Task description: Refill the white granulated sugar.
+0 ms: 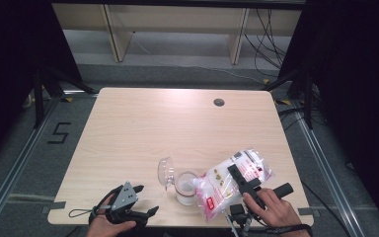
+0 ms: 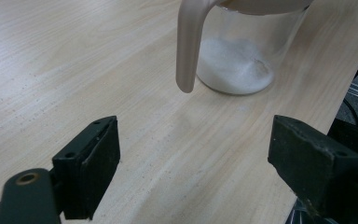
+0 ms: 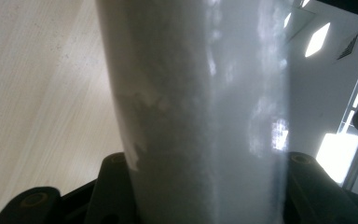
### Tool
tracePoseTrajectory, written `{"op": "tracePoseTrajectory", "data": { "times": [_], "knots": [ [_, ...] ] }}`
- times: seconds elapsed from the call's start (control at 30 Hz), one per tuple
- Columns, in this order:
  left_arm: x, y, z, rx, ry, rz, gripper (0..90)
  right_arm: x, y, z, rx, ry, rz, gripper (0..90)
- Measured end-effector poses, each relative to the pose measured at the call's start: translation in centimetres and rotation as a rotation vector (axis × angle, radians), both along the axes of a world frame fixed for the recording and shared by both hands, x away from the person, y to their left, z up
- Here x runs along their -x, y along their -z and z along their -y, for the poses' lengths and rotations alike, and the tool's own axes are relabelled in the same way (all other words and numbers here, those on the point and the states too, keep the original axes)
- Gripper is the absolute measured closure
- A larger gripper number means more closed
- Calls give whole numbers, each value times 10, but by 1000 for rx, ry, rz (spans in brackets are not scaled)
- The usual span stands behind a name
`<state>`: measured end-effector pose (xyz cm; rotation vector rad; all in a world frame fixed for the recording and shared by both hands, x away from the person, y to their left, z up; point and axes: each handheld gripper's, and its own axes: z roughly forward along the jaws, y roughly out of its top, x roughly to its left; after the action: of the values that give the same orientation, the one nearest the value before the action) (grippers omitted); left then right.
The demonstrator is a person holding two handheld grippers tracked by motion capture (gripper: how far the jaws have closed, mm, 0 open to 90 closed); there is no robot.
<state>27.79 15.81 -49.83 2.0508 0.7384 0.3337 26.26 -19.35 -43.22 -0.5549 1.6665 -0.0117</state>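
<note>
A clear glass jar (image 1: 186,186) stands near the table's front edge with white granules in its bottom and its hinged lid (image 1: 165,171) swung open to the left. In the left gripper view the jar (image 2: 237,60) shows close ahead, with a beige handle (image 2: 188,46) hanging from its rim. My right gripper (image 1: 237,175) is shut on a clear plastic bag of white granules with red print (image 1: 227,180). The bag is tilted, its lower end at the jar's mouth. The bag (image 3: 200,93) sits between that gripper's jaws (image 3: 205,186). My left gripper (image 1: 147,199) rests left of the jar, open and holding nothing (image 2: 193,158).
The light wooden table (image 1: 177,123) has a round cable hole (image 1: 219,102) at the back right. Black frames and cables stand around the table, and shelving behind it. The table's front edge lies just under both hands.
</note>
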Motion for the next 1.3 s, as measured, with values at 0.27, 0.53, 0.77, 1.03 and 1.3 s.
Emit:
{"op": "tracePoseTrajectory", "data": {
  "times": [0.27,0.53,0.77,1.03,1.3],
  "knots": [
    [0,0,-1,-9,-5,0,164,0,0,0,-6,-7,9,577],
    [1,-1,0,33,-19,7,163,1,1,0,-14,-7,16,581],
    [1,-2,-1,3,-23,17,163,0,5,0,-25,4,0,585],
    [1,-2,0,20,-32,16,163,2,8,2,-64,49,-34,588],
    [1,-1,2,22,-28,9,163,1,5,0,-37,-3,-7,591]
  ]
}}
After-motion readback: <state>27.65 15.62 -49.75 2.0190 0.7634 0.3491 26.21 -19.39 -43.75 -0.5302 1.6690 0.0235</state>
